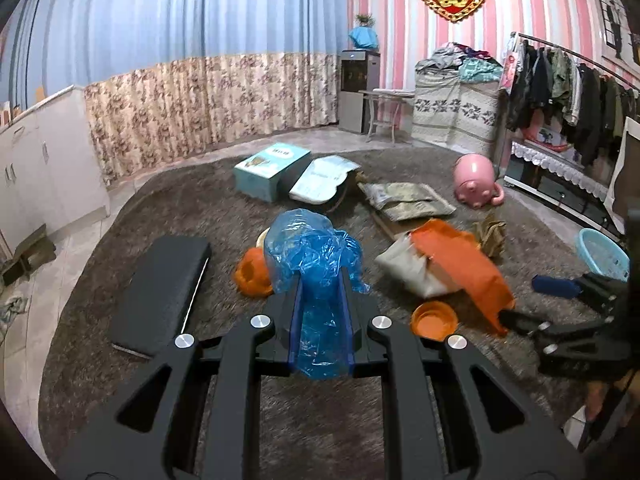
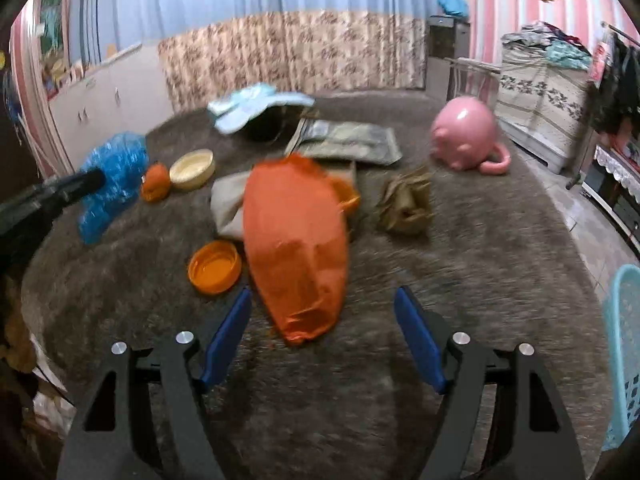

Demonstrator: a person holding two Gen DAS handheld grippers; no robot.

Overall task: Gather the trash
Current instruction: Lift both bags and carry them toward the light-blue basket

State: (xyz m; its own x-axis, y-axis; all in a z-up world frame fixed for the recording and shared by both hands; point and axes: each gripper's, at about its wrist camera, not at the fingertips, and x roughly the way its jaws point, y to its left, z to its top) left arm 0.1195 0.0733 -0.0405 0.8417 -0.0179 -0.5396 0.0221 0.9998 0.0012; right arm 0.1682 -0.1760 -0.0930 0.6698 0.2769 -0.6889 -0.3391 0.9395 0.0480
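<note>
- My left claw (image 1: 322,300) is clamped on a crumpled blue plastic bag (image 1: 312,256), lifted above the brown shaggy carpet (image 1: 120,220).
- My right claw (image 2: 324,336) has fingers apart, nothing held.
- Orange plastic bag (image 2: 296,248) lies on the carpet at 12 o'clock from the right claw, round orange plastic lid (image 2: 215,266) just beside it at 9 o'clock.

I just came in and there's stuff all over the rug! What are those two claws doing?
Someone is picking up trash from the rug. The left claw is shut on a crumpled blue plastic bag. The right claw is open, with an orange plastic bag lying between its fingers but not grabbed yet. An orange lid and a brown paper wad lie on the rug.
</note>
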